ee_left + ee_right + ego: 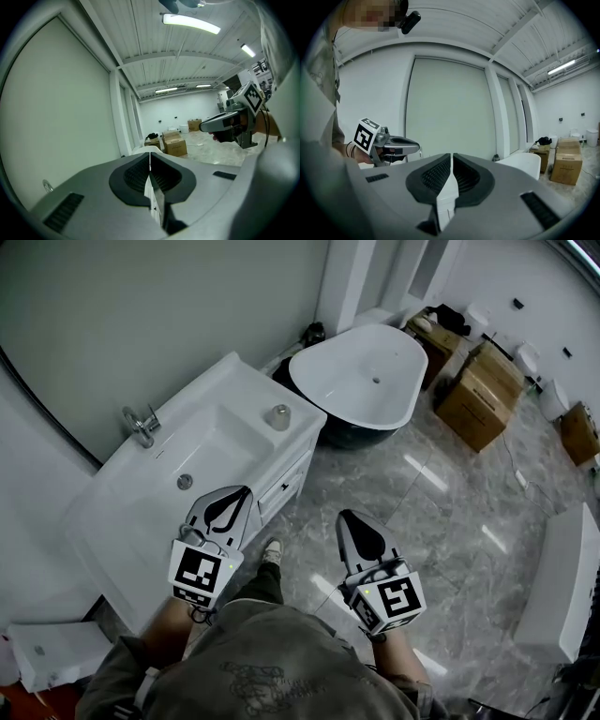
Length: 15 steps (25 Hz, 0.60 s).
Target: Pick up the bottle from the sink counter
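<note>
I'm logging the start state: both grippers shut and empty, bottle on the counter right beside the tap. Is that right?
Not quite. In the head view the bottle stands apart from the tap, across the basin at the counter end nearest the bathtub. The left gripper and right gripper are indeed shut and empty.

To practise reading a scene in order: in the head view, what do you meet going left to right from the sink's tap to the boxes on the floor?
faucet → bottle → bathtub → cardboard boxes
</note>
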Each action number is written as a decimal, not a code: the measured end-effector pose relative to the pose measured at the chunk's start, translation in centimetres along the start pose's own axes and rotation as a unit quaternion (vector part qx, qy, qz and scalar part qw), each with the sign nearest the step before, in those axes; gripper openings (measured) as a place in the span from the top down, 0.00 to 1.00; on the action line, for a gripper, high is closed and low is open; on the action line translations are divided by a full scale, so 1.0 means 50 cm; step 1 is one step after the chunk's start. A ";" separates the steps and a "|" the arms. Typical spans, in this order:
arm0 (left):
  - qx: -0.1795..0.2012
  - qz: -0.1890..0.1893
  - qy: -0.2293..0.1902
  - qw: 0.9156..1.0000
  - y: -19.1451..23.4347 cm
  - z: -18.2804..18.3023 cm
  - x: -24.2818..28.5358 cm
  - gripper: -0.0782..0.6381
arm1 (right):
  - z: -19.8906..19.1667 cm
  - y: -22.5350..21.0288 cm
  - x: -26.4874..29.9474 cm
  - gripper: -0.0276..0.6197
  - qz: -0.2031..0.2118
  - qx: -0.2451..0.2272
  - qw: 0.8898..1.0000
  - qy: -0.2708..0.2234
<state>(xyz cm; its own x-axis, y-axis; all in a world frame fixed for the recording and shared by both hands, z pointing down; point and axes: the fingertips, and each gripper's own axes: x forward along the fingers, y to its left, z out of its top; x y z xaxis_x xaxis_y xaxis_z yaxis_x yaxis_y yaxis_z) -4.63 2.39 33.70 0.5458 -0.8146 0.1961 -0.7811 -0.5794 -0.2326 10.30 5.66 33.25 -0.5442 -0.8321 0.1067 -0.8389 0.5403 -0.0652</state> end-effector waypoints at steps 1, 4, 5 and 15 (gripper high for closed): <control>0.000 -0.004 0.003 1.000 0.015 0.000 0.018 0.87 | 0.004 -0.009 0.023 0.90 0.001 0.002 1.000 0.003; -0.005 -0.015 0.008 1.000 0.065 0.000 0.073 0.87 | 0.016 -0.037 0.096 0.90 0.005 0.008 1.000 0.007; -0.007 -0.017 0.008 1.000 0.084 -0.002 0.091 0.87 | 0.017 -0.046 0.121 0.90 0.007 0.010 1.000 0.008; -0.005 -0.039 0.003 0.999 0.252 -0.022 0.256 0.86 | 0.039 -0.124 0.355 0.90 0.000 0.005 0.999 0.035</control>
<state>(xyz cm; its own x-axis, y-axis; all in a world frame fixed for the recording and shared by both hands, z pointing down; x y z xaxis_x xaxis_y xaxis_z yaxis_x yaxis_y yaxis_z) -7.82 -15.32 34.34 0.6039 -0.7662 0.2196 -0.7387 -0.6415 -0.2067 5.83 -12.73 33.59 -0.5436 -0.8206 0.1763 -0.8387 0.5395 -0.0749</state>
